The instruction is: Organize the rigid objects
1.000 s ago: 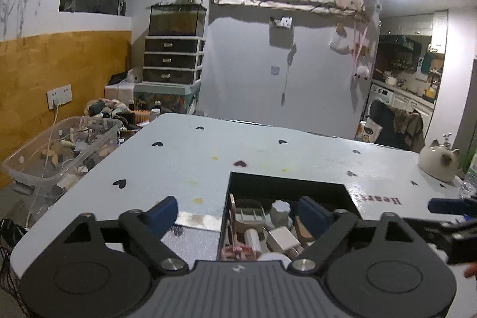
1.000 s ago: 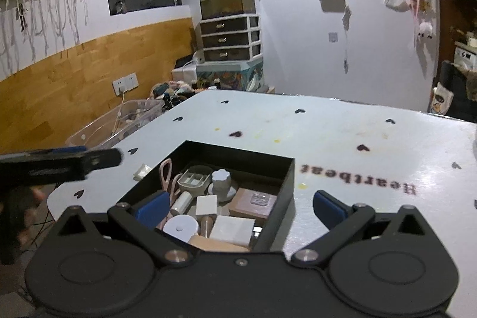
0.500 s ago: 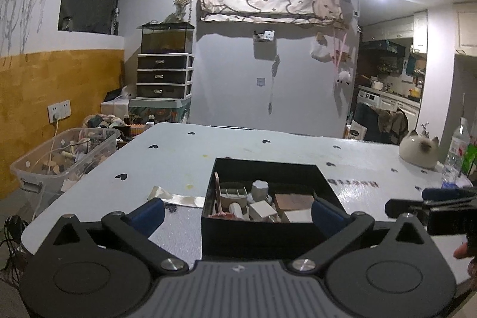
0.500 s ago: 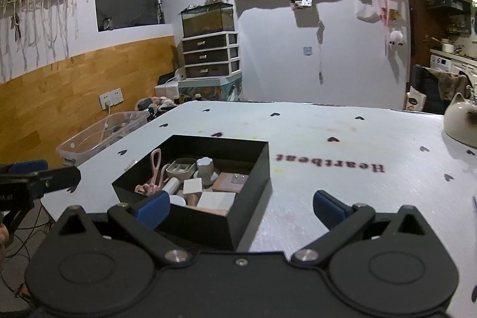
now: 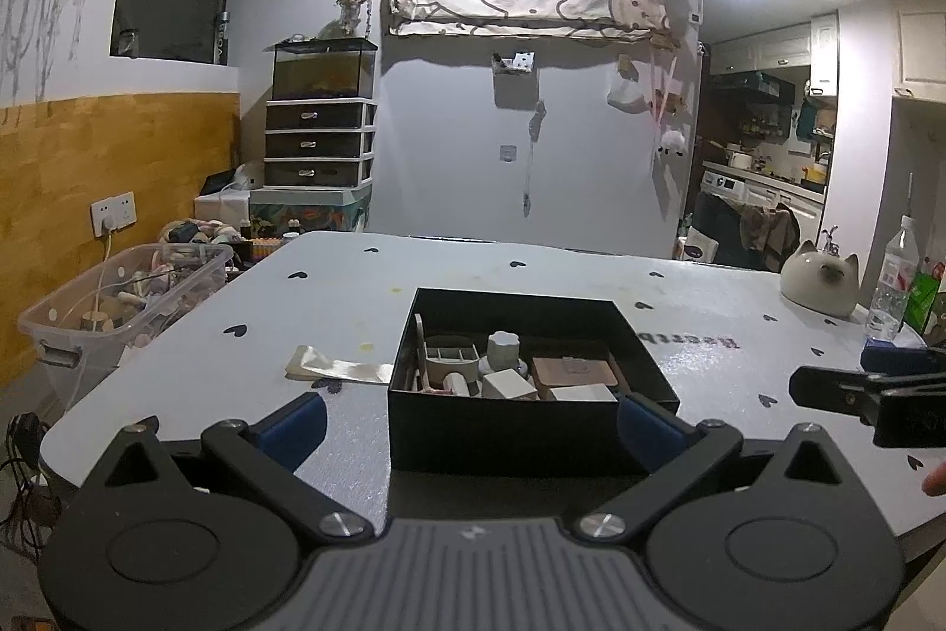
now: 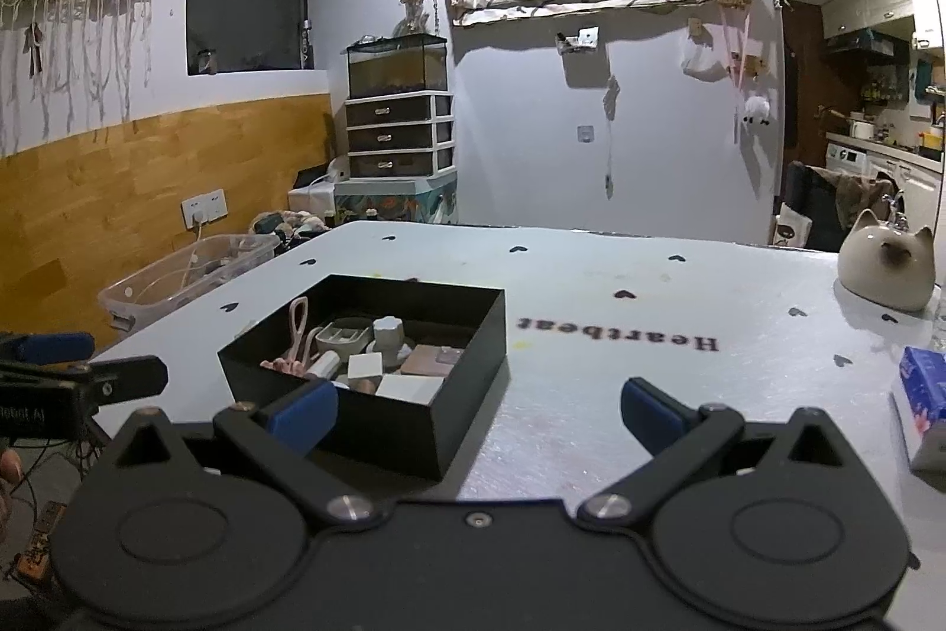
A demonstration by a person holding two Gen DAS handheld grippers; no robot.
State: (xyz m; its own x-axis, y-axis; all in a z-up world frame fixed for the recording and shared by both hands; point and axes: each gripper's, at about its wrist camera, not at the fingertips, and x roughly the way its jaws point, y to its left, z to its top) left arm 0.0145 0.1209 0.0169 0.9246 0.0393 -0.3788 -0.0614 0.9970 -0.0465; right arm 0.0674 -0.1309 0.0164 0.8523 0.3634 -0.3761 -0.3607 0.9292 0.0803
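Observation:
A black open box (image 5: 520,430) sits on the pale heart-print table (image 5: 473,270). It holds several small things: a grey divided tray (image 5: 452,356), a grey knob (image 5: 504,344), white blocks (image 5: 508,382) and a brown pad (image 5: 570,371). My left gripper (image 5: 470,427) is open just before the box's near wall, gripping nothing. My right gripper (image 6: 476,409) is also open and empty, off the near right corner of the box (image 6: 491,329). Pink scissors (image 6: 295,335) lean at the box's left side. Each gripper appears at the edge of the other's view.
A ceramic cat (image 6: 887,270) and a water bottle (image 5: 893,288) stand at the table's right. A blue tissue pack (image 6: 922,400) lies near the right edge. A pale strip (image 5: 337,368) lies left of the box. A clear storage bin (image 5: 118,300) sits beyond the table's left edge.
Both grippers have drawn back from over the box toward the table's near edge, so the whole box now shows. The left fingers stand slightly wider apart.

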